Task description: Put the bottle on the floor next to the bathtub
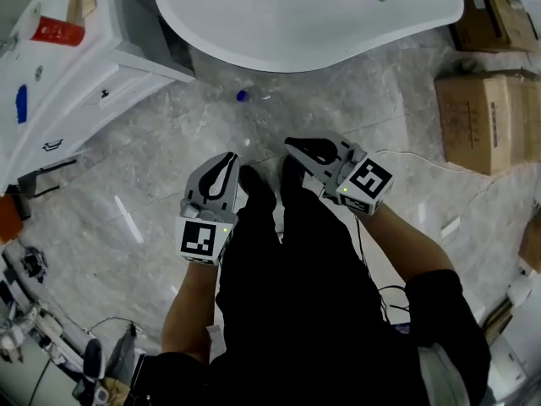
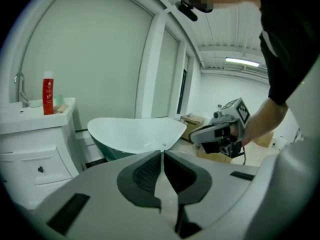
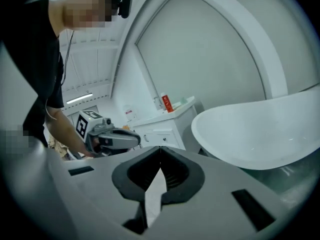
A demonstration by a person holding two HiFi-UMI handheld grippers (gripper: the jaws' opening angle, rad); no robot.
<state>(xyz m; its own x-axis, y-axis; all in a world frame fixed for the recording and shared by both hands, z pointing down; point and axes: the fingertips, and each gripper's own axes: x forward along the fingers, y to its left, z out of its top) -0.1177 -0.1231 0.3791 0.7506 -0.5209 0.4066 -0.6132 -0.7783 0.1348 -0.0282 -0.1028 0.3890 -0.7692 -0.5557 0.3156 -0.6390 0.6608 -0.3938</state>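
The left tongs (image 1: pixel 228 159) and the right tongs (image 1: pixel 291 144) are both shut tight. They hold nothing and touch nothing.

Grey marble floor (image 1: pixel 161 172), white vanity cabinet (image 1: pixel 84 91), cardboard boxes (image 1: pixel 478 121)

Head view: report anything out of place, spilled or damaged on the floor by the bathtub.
Nothing looks spilled or damaged. A small blue-topped object sits alone on the floor just before the bathtub, too small to tell if upright. Cardboard boxes crowd the floor at the right.
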